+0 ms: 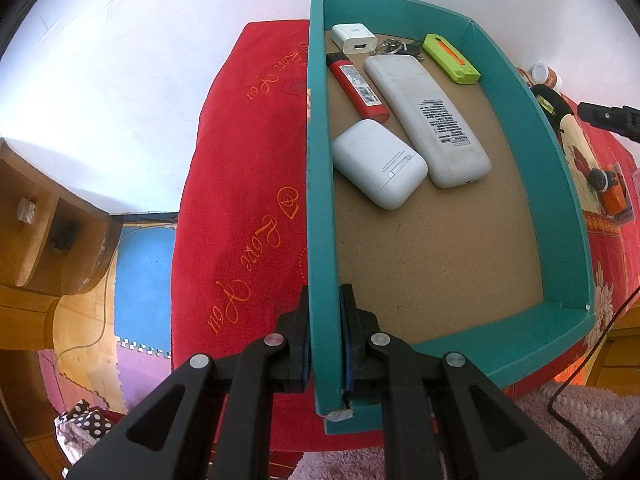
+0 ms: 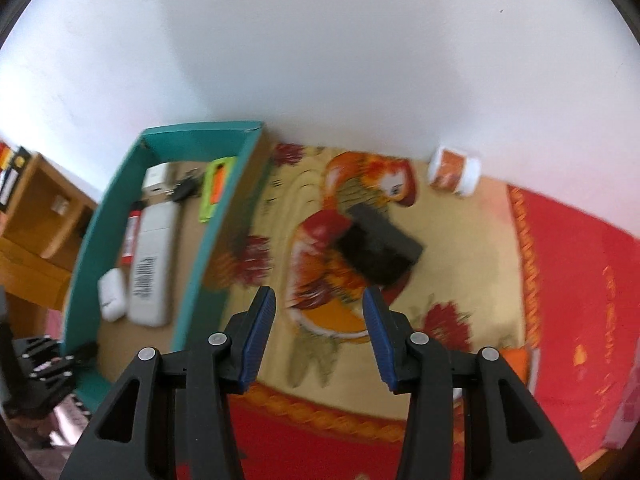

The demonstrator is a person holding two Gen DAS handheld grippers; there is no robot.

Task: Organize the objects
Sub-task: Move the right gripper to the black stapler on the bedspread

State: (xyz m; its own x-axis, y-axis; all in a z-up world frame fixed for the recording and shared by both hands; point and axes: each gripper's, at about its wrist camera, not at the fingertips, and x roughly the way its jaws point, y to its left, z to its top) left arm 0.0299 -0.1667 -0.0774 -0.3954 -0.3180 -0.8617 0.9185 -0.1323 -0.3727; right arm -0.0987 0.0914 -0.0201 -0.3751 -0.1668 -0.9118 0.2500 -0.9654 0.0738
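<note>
White wall behind; red cloth with gold script (image 1: 248, 184) covers the surface, which turns into a yellow patterned panel (image 2: 460, 280) toward the right. Wooden shelving at far left.

Teal box (image 1: 320, 200), open-topped, cardboard floor, sits on the cloth. Contents, all at the far end: white charger (image 1: 354, 38) in the far corner; keys (image 1: 394, 46) just beside it; green utility knife (image 1: 450, 58) against the right wall; red lighter (image 1: 358, 86) along the left wall; white remote (image 1: 428, 120) face down beside the lighter; white earbud case (image 1: 378, 164) nearest, touching the remote.

Left gripper (image 1: 324, 320): fingers clamped on the box's left wall near the near corner, one pad inside, one outside.

Right gripper (image 2: 318, 320): fingers partly apart, nothing between them, above the yellow panel to the right of the box. View blurred.

Outside the box: black block-shaped object (image 2: 378, 246) on the panel just beyond the right fingers, identity unclear; white-capped orange jar (image 2: 454, 170) on its side by the wall.
</note>
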